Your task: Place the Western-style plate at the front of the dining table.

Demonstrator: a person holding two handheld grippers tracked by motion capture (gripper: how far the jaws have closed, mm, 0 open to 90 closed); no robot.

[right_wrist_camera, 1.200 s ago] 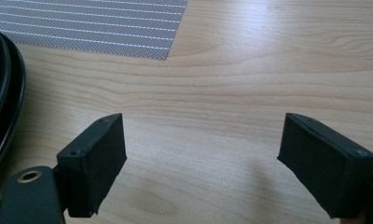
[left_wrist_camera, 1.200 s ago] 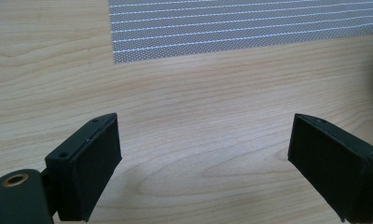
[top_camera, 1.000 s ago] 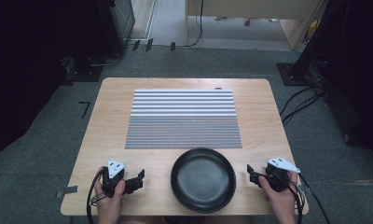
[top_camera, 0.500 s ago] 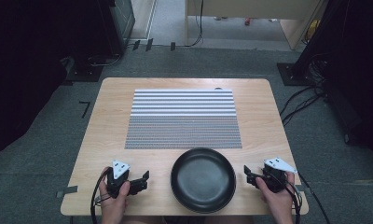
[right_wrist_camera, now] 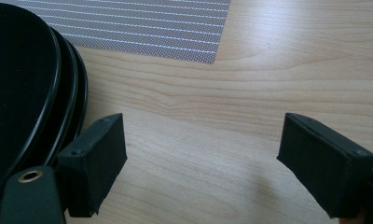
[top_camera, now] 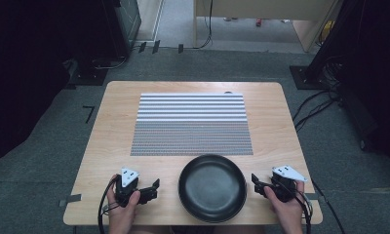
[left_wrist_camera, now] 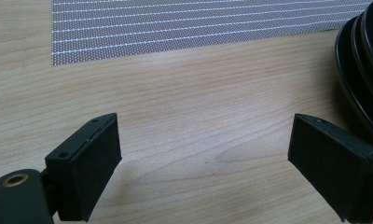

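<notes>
Tongs flank the black bowl, which sits at the near middle of the wooden surface, its near rim close to the near edge. Left tongs lie just left of the bowl, jaws spread wide with bare wood between them; in the left gripper view the right-hand jaw stands next to the bowl's stacked-looking rim, though whether it touches I cannot tell. Right tongs rest just right of the bowl, likewise gaping and gripping nothing. Beyond the bowl lies the striped grey mat, its near edge just clear of the rim. Open wood remains outside each hand toward the side edges.
</notes>
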